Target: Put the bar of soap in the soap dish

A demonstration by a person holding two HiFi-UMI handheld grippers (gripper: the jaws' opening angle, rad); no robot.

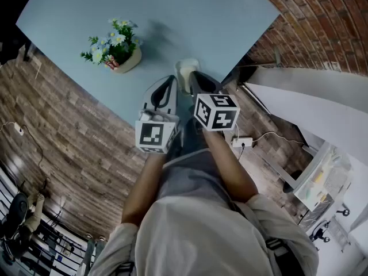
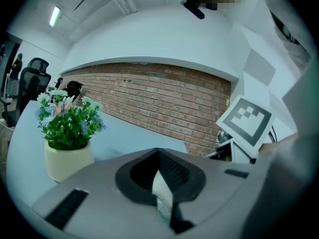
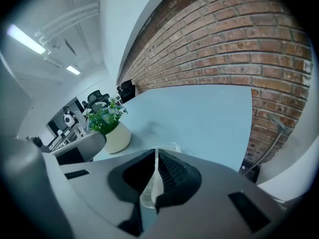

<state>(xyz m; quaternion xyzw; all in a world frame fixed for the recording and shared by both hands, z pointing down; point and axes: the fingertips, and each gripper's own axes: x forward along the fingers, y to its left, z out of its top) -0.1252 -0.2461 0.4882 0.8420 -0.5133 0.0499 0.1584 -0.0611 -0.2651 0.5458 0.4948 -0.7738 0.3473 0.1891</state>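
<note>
Left hand-held gripper (image 2: 158, 156): jaws drawn almost together. A thin pale slab (image 2: 162, 188) sits in the slit between them with a pad against each side. Whether this slab is the soap cannot be told. In the head view the tips lie just left of the dish (image 1: 185, 69), over the worktop's near corner.

Right hand-held gripper (image 3: 156, 153): jaws nearly closed, tips angled down onto the dish. A clear, glossy strip of the dish's wall shows between the pads, and its rim shows just beyond the tips, so the grip reads as closed on the dish. The dish is pale and translucent with a lighter centre. Whether a bar lies inside it cannot be confirmed.

Edges and room: the worktop (image 1: 190, 16) is light blue. Two of its edges converge towards the person, and both grippers and the dish stand close to that corner. Beyond the dish the surface lies open to the far side. To the right the edge falls away quickly towards a brick wall (image 1: 322, 22).

Surroundings: a cream pot of flowers (image 1: 118, 52) stands left of the grippers, near the left-hand edge and well apart from the dish. It is the only thing on that side of the worktop. Wood-plank floor (image 1: 69, 131) lies below on the left. A white socket strip (image 1: 242, 142) with a cable lies on the floor right of the person's forearm. White panels (image 1: 310, 96) lean further right.
</note>
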